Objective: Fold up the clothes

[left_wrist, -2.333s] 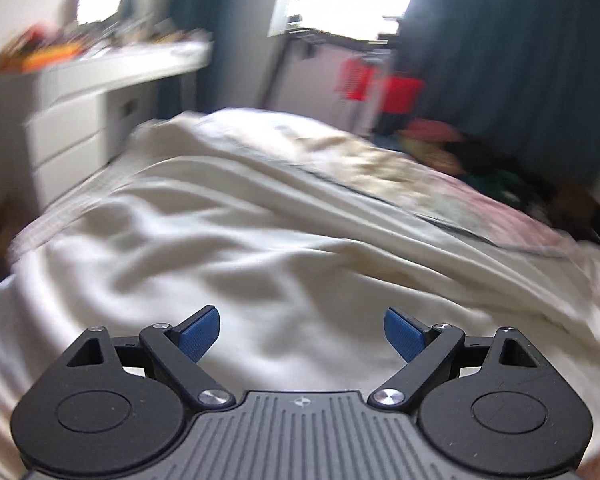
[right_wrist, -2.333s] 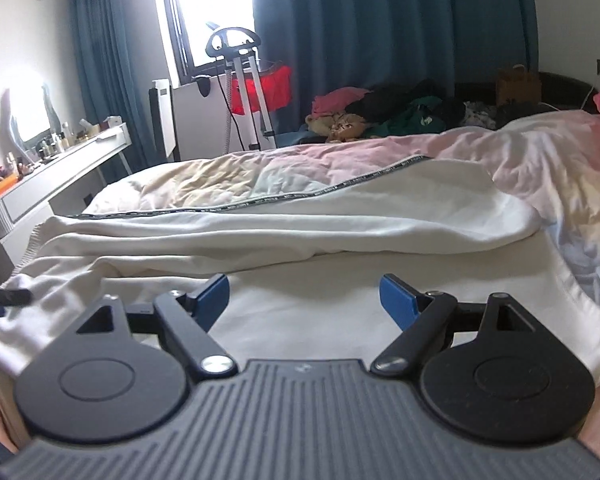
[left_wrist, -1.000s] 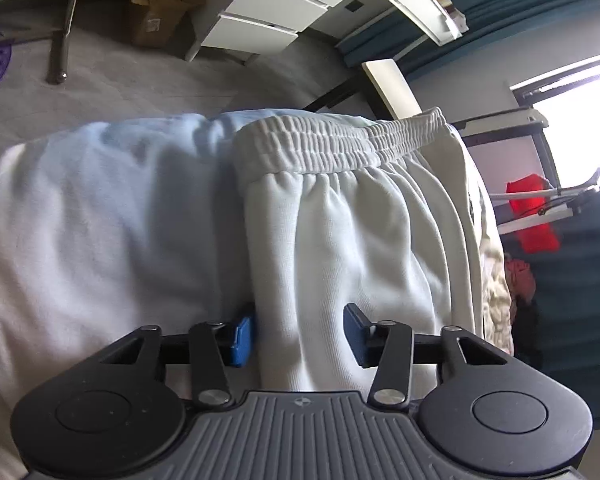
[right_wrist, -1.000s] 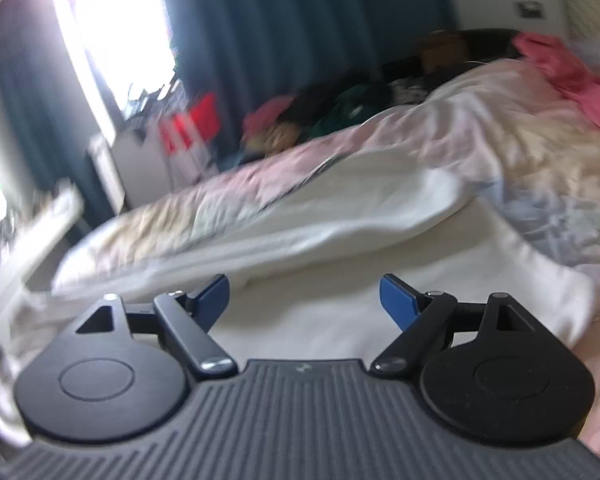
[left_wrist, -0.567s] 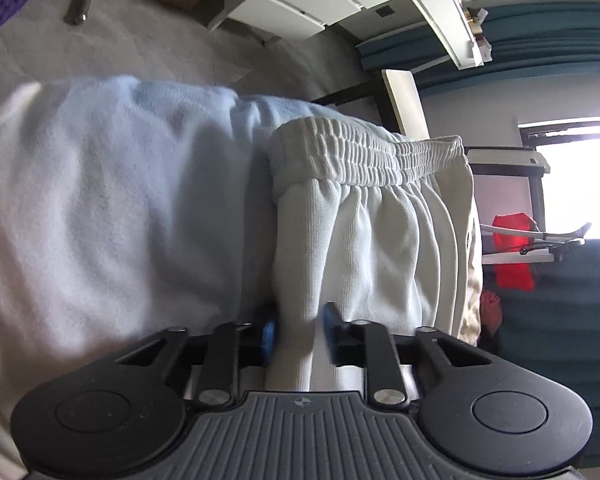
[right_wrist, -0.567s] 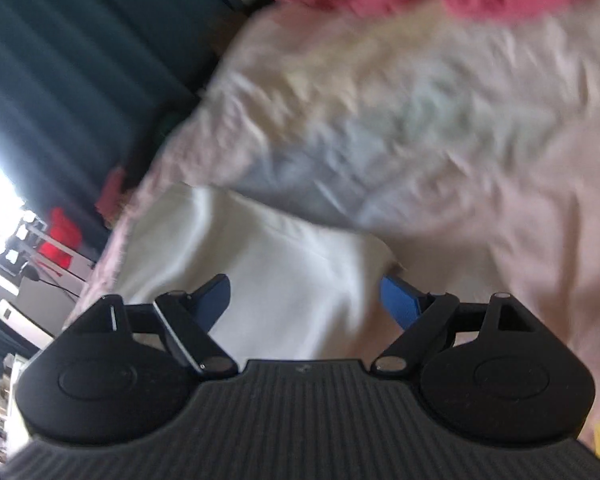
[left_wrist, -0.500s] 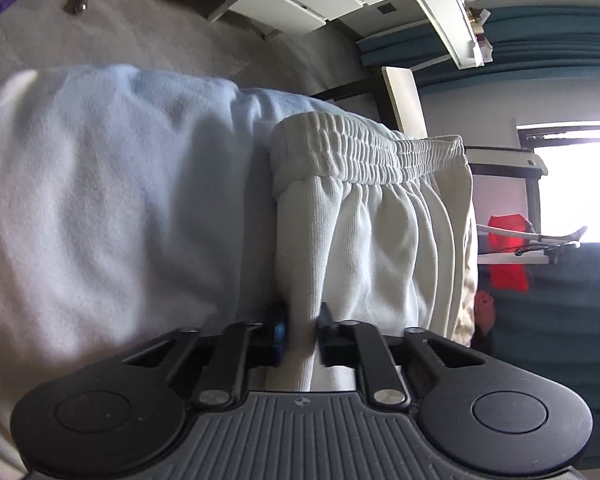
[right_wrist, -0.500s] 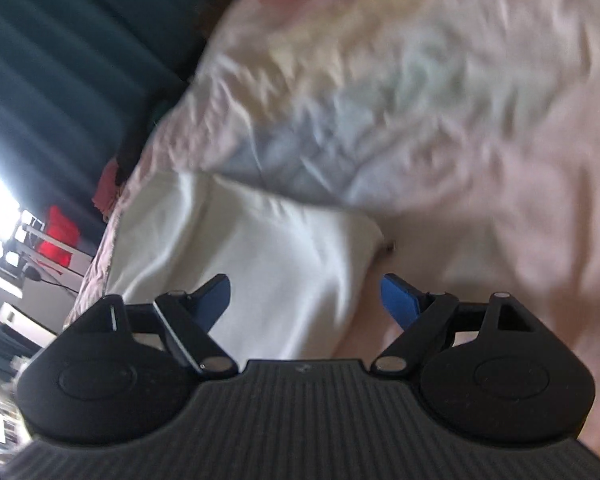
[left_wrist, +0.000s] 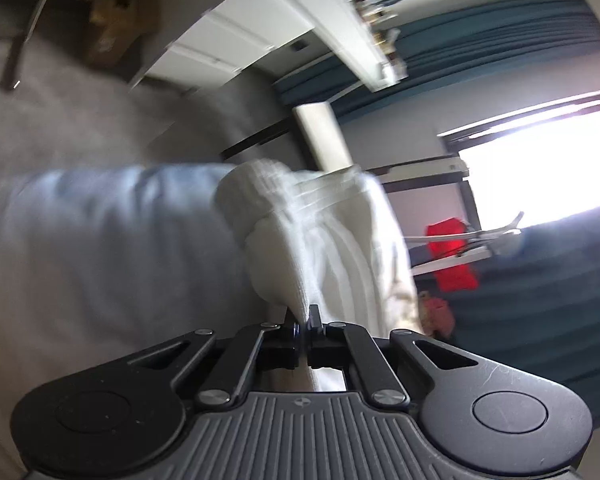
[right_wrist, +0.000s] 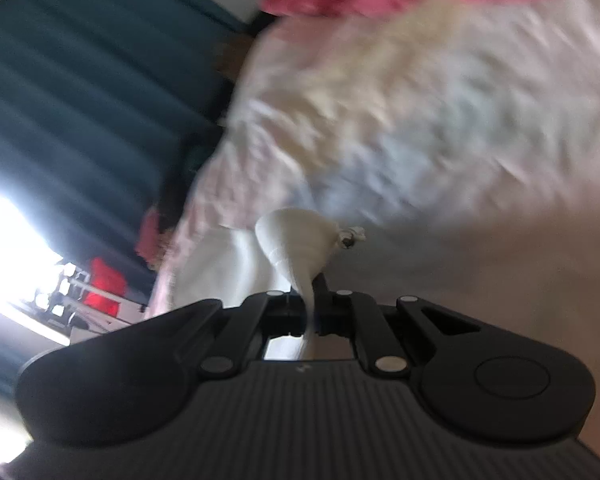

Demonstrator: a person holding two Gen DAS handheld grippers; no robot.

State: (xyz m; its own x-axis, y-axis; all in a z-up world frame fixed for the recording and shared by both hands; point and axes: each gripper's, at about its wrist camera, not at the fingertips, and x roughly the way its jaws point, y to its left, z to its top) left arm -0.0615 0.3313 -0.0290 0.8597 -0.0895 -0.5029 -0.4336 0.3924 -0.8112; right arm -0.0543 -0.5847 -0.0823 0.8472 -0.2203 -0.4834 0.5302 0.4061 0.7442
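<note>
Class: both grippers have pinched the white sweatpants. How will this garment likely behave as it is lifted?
The white sweatpants look floppy: the cloth bunches and drapes from the left gripper. The thick knit probably grips rather than slips. The end at the right gripper folds over, so unheld parts should sag.

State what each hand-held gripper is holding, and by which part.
Left hand-held gripper: shut on the white trousers, pinching a fold below the elastic waistband. Right hand-held gripper: shut on a bunched corner of white garment; which part is unclear.
</note>
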